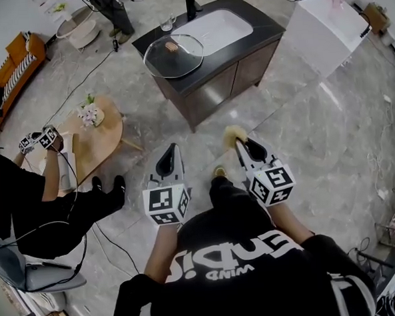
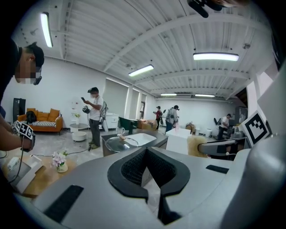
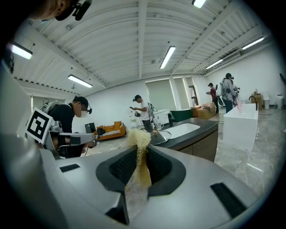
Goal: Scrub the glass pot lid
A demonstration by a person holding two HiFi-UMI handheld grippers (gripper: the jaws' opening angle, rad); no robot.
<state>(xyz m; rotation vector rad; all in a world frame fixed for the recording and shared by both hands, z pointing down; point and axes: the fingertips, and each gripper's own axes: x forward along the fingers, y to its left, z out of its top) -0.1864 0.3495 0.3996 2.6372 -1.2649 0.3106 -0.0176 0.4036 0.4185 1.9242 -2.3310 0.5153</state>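
**Awaiting first contact: scrubber in hand, lid untouched**

The glass pot lid (image 1: 173, 55) is lying knob-up on the dark counter (image 1: 264, 29), with the white sink (image 1: 216, 29) at about 2 o'clock of it. It is sitting at roughly 12 o'clock from both grippers and well apart from them, with open floor between.

The right gripper (image 1: 240, 142) is pinching a pale fibrous scrubber (image 3: 139, 147). Its jaws are pressing on the strand and the frayed tuft is sticking out past the tips. The left gripper (image 1: 170, 150) is carrying nothing, with its jaws pressed together and only the room showing beyond them.

Judging by this, the tool is already in hand, but the scrubbing itself is not yet starting, as nothing is touching the lid. Closing the gap to the counter, steadying the lid and working the scrubber over the glass are all remaining. No water or soap is showing on the lid from here.
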